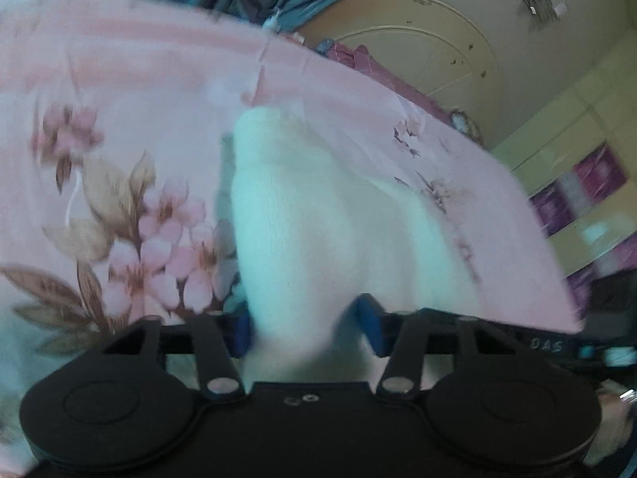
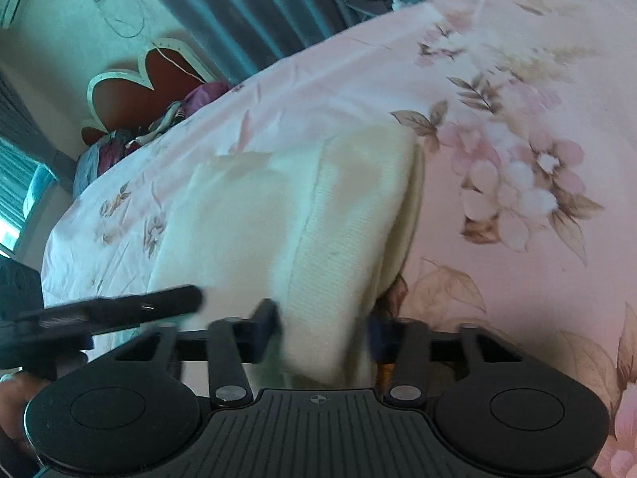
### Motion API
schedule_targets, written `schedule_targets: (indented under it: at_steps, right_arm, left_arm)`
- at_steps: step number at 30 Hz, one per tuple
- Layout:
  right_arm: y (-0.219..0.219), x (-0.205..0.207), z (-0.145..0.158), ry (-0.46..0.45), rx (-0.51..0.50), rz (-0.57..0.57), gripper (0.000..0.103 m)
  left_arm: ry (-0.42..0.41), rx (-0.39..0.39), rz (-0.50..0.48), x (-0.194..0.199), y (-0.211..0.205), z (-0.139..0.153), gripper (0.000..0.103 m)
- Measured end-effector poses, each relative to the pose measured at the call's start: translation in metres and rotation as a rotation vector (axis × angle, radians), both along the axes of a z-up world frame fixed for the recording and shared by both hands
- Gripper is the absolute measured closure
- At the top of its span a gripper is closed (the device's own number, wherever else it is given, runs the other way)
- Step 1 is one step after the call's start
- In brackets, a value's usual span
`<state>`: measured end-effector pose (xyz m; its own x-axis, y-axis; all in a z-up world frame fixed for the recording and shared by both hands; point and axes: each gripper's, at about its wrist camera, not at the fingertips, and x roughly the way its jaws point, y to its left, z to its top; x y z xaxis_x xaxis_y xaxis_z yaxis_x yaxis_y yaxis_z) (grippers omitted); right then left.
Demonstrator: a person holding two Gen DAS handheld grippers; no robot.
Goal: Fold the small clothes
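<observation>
Across the whole bed lies a pink bedsheet point(image 2: 358, 79) printed with blossoms, and on it sits the task's thing, a small cream knitted garment point(image 2: 278, 215), already doubled over itself near the edge closest to the person. Behind the bed hang dark teal curtains point(image 2: 247, 8).

Each tool has a near corner of the cloth. The left gripper point(image 1: 306, 324) has its blue fingers point(image 1: 368, 324) pinching a bunch of the white knit, and the right gripper point(image 2: 324, 326) likewise has its fingers closed onto the garment's thick folded edge.

To do this fold well, I'd judge both corners should travel together at one height, keeping the edge taut, then be laid square on the far edge before letting go.

Blurred pale letters, perhaps "DAS", show on a dark strap point(image 1: 549, 344) at the left view's right side; I can't read them surely.
</observation>
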<state>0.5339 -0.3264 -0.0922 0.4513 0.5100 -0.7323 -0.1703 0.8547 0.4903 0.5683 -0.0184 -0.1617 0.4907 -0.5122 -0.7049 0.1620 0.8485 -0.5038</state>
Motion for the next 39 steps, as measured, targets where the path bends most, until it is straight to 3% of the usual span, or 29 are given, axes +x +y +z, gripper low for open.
schedule_targets:
  at_steps: [3, 10, 16, 26, 30, 32, 36, 39]
  right_arm:
    - [0.014, -0.012, 0.014, -0.066, -0.078, 0.014, 0.073]
    - [0.04, -0.027, 0.049, -0.136, -0.071, 0.023, 0.074]
    - [0.1, -0.031, 0.071, -0.171, -0.048, 0.097, 0.074]
    - [0.226, -0.028, 0.053, -0.133, 0.017, 0.221, 0.074]
    - [0.264, -0.024, 0.036, -0.094, 0.032, 0.234, 0.074]
    - [0.274, -0.019, 0.025, -0.067, 0.031, 0.229, 0.074]
    - [0.274, -0.006, -0.004, -0.007, 0.007, 0.189, 0.073]
    - [0.27, -0.006, -0.005, -0.016, 0.003, 0.196, 0.073]
  left_arm:
    - [-0.072, 0.087, -0.02, -0.008, -0.012, 0.017, 0.075]
    - [-0.154, 0.15, -0.053, -0.03, 0.003, 0.052, 0.076]
    - [-0.177, 0.195, -0.007, -0.047, 0.054, 0.069, 0.076]
    - [-0.123, 0.266, 0.102, -0.069, 0.16, 0.067, 0.076]
    - [-0.085, 0.256, 0.121, -0.068, 0.199, 0.058, 0.075]
    - [-0.05, 0.228, 0.126, -0.063, 0.215, 0.045, 0.073]
    - [-0.04, 0.17, 0.173, -0.065, 0.24, 0.02, 0.042]
    - [-0.057, 0.146, 0.179, -0.073, 0.244, 0.016, 0.042]
